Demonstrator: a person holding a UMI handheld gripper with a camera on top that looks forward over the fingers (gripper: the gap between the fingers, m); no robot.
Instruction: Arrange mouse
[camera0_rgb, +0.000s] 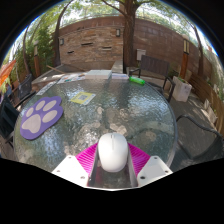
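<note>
Mouse (113, 152) between tongs (113, 161), near glass table (140, 110) edge, paw mat (40, 116) well apart.

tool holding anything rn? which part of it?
The white mouse, gripped across its two long sides between the pink pads of the tool, above the glass table.

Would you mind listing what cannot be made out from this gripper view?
- Tool: its pink pads flank the white mouse; whether they press on it is not visible.
- Mouse: its near end is hidden behind the tool.
- Purple paw-print mat: its far side is cut by the glass table's edge.
- Green thing and flat item: too small to identify.
</note>
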